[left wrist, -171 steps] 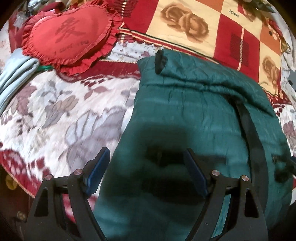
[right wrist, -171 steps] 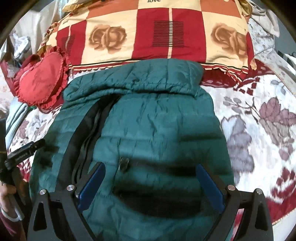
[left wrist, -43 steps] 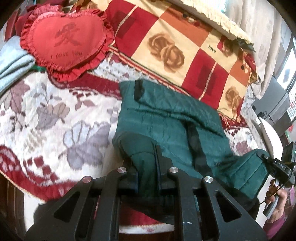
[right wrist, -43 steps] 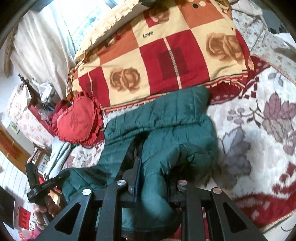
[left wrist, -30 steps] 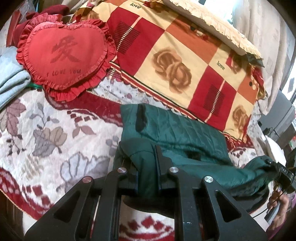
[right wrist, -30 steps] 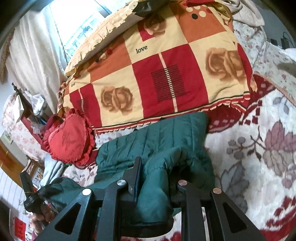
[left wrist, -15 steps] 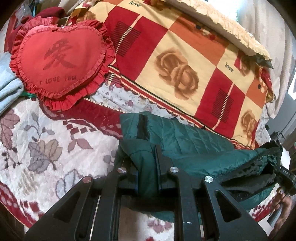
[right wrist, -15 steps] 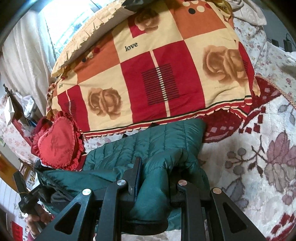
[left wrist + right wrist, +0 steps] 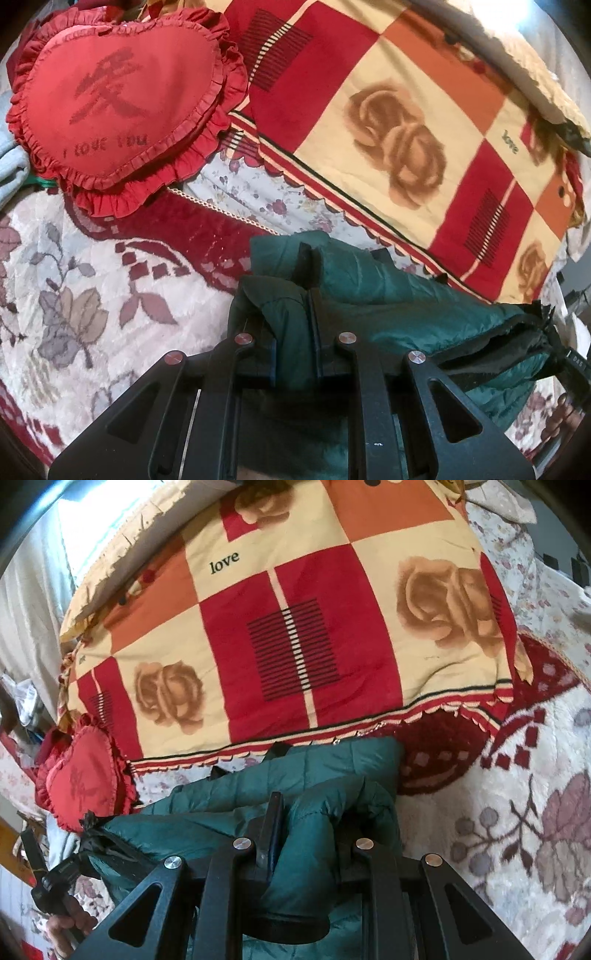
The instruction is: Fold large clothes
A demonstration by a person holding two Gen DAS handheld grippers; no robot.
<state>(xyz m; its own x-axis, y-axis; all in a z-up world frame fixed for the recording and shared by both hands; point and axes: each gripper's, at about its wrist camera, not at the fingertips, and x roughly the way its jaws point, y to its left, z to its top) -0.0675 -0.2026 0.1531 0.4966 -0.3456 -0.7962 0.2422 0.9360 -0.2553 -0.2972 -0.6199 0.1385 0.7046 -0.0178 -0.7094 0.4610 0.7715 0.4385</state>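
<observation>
Left wrist view: left gripper [image 9: 293, 332] clamped tight on fold of green jacket [image 9: 388, 291]; right gripper [image 9: 306, 834] likewise pinching thick bunch of it. Since second ago, both hands carried near hem up bed toward checked quilt [image 9: 295, 646]; hem now lies over jacket's far part, near head edge of bed. Bottom-to-top fold looks nearly closed. No containers in sight; heart cushion [image 9: 114, 99] at bed's left corner
</observation>
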